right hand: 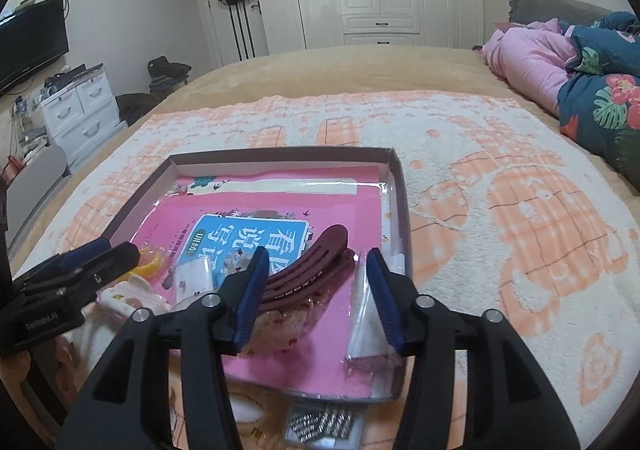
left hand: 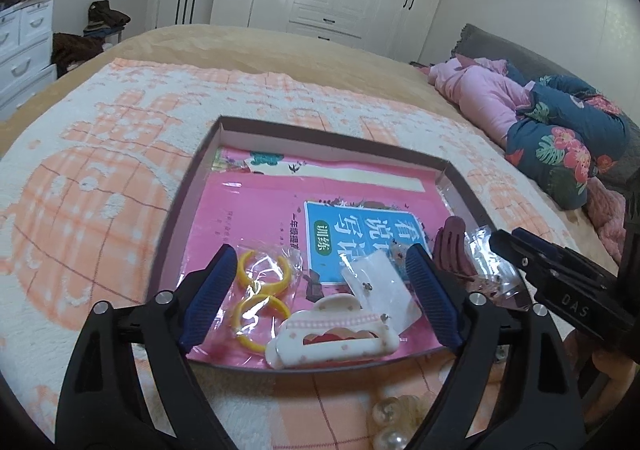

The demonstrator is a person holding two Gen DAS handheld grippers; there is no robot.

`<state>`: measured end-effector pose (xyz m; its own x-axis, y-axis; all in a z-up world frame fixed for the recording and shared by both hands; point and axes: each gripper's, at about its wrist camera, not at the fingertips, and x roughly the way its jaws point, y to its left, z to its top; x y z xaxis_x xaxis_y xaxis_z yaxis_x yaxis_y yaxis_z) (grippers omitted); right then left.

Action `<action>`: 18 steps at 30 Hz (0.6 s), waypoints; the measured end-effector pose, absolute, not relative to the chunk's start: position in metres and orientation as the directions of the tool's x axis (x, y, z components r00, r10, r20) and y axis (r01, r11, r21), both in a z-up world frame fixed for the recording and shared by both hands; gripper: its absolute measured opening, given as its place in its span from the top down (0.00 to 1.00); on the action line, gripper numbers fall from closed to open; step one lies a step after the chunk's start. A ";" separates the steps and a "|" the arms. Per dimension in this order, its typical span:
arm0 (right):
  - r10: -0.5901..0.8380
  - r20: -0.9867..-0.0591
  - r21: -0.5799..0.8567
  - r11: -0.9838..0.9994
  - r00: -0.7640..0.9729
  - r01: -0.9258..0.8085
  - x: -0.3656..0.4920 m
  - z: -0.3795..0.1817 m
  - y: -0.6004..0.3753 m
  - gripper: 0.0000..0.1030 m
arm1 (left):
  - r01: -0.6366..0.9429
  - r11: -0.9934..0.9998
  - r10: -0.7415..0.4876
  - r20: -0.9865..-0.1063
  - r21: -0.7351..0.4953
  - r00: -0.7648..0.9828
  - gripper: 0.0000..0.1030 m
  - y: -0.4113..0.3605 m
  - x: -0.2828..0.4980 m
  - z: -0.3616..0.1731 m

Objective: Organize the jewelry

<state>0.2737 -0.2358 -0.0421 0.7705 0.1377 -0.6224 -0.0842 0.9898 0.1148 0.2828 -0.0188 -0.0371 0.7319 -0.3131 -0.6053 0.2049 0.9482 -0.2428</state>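
Note:
A shallow dark-rimmed box [left hand: 320, 132] lined with a pink book lies on the bed. My left gripper [left hand: 320, 298] stands open over its near edge. Between its blue fingers lie bagged yellow rings [left hand: 262, 290], a white hair claw [left hand: 332, 334] and a small clear earring bag [left hand: 380, 286], none of them pinched. In the right wrist view my right gripper [right hand: 318, 292] is open in the box [right hand: 280, 153]. A maroon hair clip [right hand: 308, 270] rests loose between its fingers on a pinkish bagged item [right hand: 280, 326], and a clear packet [right hand: 368, 330] lies by the right finger.
A peach and white towel [right hand: 500, 170] is spread under the box. Pearl pieces [left hand: 392, 422] and a packet of silver pieces [right hand: 320, 426] lie on it in front of the box. Folded bedding [left hand: 560, 138] is heaped at the right. Wardrobes and drawers stand beyond the bed.

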 end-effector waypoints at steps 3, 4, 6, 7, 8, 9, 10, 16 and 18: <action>0.136 -0.611 0.110 0.990 0.780 -0.087 0.264 -0.037 -0.236 0.39 | 0.192 0.951 -0.303 -0.596 -0.244 0.744 0.18 -0.014 0.272 -0.029; 0.136 -0.608 0.108 0.990 0.783 -0.088 0.260 -0.035 -0.237 0.35 | 0.190 0.951 -0.302 -0.592 -0.246 0.747 0.17 -0.012 0.268 -0.027; 0.135 -0.599 0.102 0.991 0.789 -0.092 0.254 -0.031 -0.237 0.30 | 0.180 0.953 -0.293 -0.585 -0.245 0.757 0.12 -0.009 0.260 -0.023; 0.133 -0.593 0.095 0.991 0.794 -0.094 0.250 -0.028 -0.237 0.27 | 0.177 0.953 -0.291 -0.582 -0.245 0.759 0.12 -0.008 0.257 -0.021; 0.133 -0.586 0.091 0.991 0.799 -0.099 0.246 -0.025 -0.237 0.25 | 0.173 0.954 -0.288 -0.578 -0.246 0.764 0.11 -0.006 0.254 -0.018; 0.133 -0.578 0.089 0.991 0.805 -0.101 0.241 -0.022 -0.237 0.23 | 0.164 0.954 -0.283 -0.572 -0.250 0.770 0.11 -0.003 0.249 -0.015; 0.135 -0.572 0.089 0.991 0.809 -0.102 0.239 -0.019 -0.237 0.21 | 0.159 0.954 -0.280 -0.569 -0.254 0.773 0.11 -0.001 0.246 -0.013; 0.142 -0.527 0.083 0.990 0.838 -0.116 0.215 0.003 -0.240 0.16 | 0.139 0.953 -0.268 -0.542 -0.268 0.797 0.11 0.010 0.225 0.005; 0.143 -0.512 0.078 0.990 0.847 -0.120 0.208 0.010 -0.241 0.16 | 0.136 0.954 -0.263 -0.534 -0.266 0.804 0.11 0.011 0.218 0.011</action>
